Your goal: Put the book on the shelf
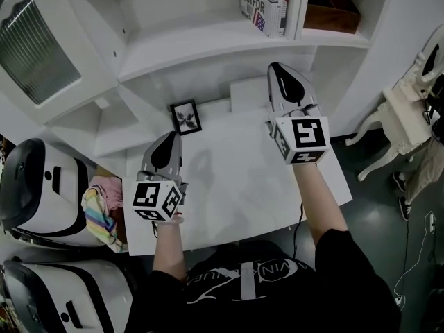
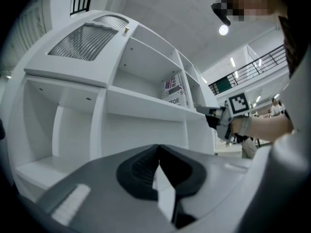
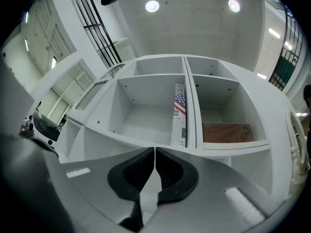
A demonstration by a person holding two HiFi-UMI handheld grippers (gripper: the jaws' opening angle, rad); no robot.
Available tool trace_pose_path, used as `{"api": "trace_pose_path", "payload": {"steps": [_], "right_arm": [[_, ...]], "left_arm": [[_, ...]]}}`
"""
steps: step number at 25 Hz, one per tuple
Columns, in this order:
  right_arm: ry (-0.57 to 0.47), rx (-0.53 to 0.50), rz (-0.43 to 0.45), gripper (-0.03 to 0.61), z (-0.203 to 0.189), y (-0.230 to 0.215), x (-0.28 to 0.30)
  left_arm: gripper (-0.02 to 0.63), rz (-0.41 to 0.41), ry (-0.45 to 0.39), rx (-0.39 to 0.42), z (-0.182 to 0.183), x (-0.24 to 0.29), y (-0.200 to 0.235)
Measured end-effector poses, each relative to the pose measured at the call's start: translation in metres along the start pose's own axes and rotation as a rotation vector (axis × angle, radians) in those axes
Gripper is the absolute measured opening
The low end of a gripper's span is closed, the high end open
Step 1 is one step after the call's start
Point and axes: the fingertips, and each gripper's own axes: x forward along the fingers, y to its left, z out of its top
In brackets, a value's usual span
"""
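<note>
Already the book (image 1: 264,3) stands upright in the shelf (image 1: 208,47), in the bay left of the shelf's upright divider (image 1: 297,5) and pressed against it. The head view's top edge cuts off its upper part, so only a flag patch and part of the cover print show. In the right gripper view the book (image 3: 179,116) is a thin sliver seen edge-on, and in the left gripper view (image 2: 174,91) the shelf's side panels hide most of it.

In the bay right of the divider lies a brown box (image 1: 331,10), also cropped at the top. What it is cannot be told.

Below the shelf's front sits the white desk (image 1: 236,186). A small black frame (image 1: 186,116) rests on it close to the shelf's foot, and its picture is too small to make out.

The left gripper (image 1: 170,139) hovers over the desk, well short of the shelf, with its jaws closed and nothing between them. The right gripper (image 1: 277,69) is nearer the shelf, just under the book's bay, and its jaws are likewise closed and empty. It partly hides a low white block behind it.

Left of the shelf's base a striped cloth (image 1: 97,210) is half hidden by the desk edge. A white chair (image 1: 409,109) to the shelf's right is cut off by the frame.
</note>
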Motion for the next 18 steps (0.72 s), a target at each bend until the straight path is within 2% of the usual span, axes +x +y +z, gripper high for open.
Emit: {"api": "trace_pose_path", "payload": {"steps": [7, 18], "right_arm": [[0.037, 0.091, 0.136, 0.006, -0.031, 0.023, -0.025], [0.099, 0.160, 0.217, 0.006, -0.074, 0.050, -0.063]], "left_arm": [[0.000, 0.044, -0.001, 0.012, -0.009, -0.013, 0.009], [0.000, 0.086, -0.001, 0.032, -0.026, -0.032, 0.013]]}}
